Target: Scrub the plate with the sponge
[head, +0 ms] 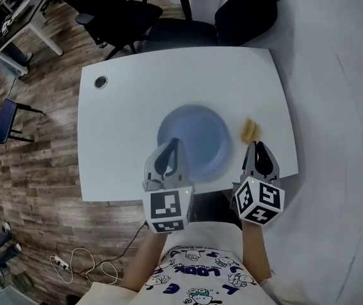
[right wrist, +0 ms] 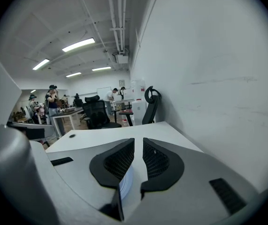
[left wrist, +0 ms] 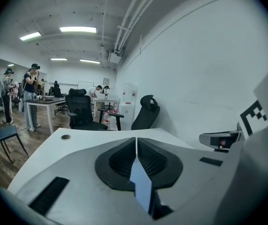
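Note:
A round blue plate (head: 197, 135) lies in the middle of the white table (head: 124, 138). A yellow sponge (head: 250, 129) sits on the table just right of the plate, touching neither gripper. My left gripper (head: 173, 143) hovers over the plate's near left rim, shut and empty; in the left gripper view (left wrist: 136, 139) its pads meet. My right gripper (head: 257, 145) hangs just on the near side of the sponge. In the right gripper view (right wrist: 138, 142) only a narrow slit shows between its pads, with nothing in it. A sliver of blue plate (left wrist: 141, 186) shows below the left jaws.
Black office chairs (head: 175, 21) stand at the table's far edge. A round cable hole (head: 100, 81) sits in the far left corner. A white wall (head: 346, 107) runs along the right. Cables and a power strip (head: 73, 262) lie on the wooden floor. People stand at distant desks (left wrist: 30, 95).

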